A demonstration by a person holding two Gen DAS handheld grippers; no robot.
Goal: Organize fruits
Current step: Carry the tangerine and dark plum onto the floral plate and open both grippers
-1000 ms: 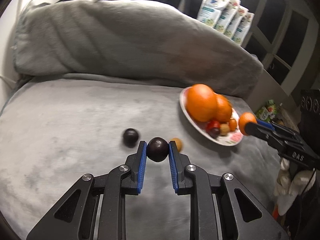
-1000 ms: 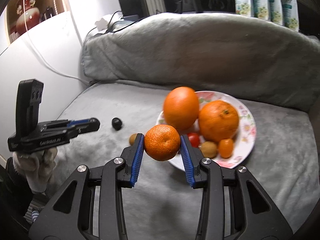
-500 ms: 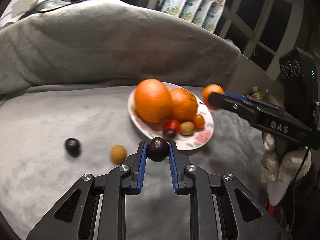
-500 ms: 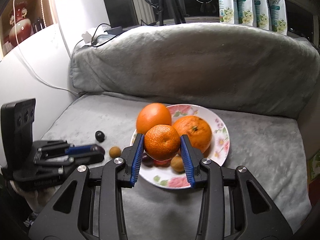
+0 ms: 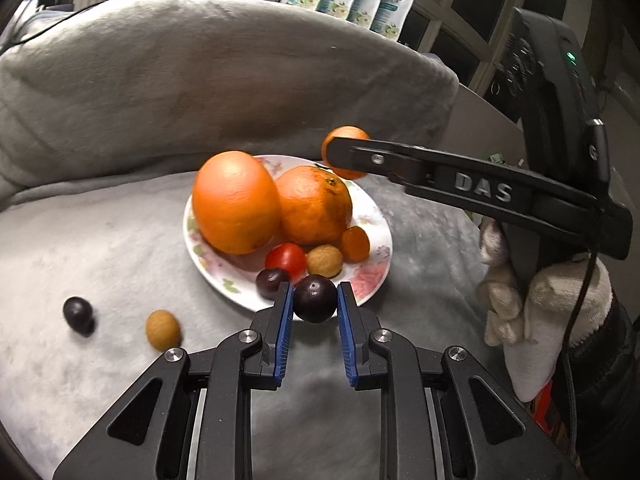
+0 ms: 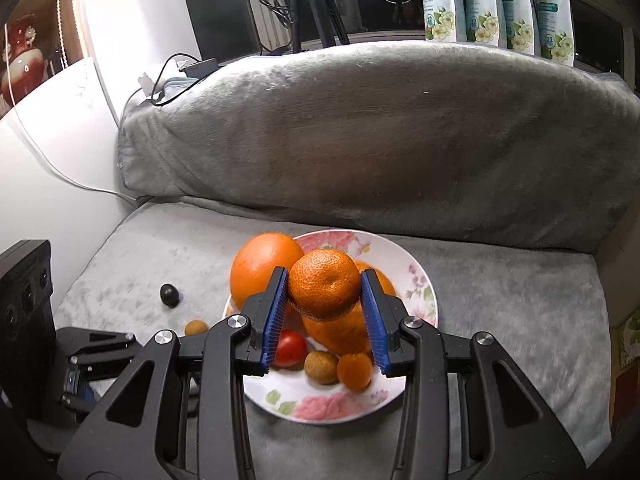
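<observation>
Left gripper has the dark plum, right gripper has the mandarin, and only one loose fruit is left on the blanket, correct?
Not quite. Two fruits are loose on the blanket: a dark plum and a small tan fruit, as the left wrist view shows. The left gripper does hold a held plum, the right gripper the mandarin.

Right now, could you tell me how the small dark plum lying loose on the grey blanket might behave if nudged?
The dark plum looks round and smooth, so it would probably roll. The plush blanket should slow it. It sits apart from the plate, so nothing nearby would stop it.
</observation>
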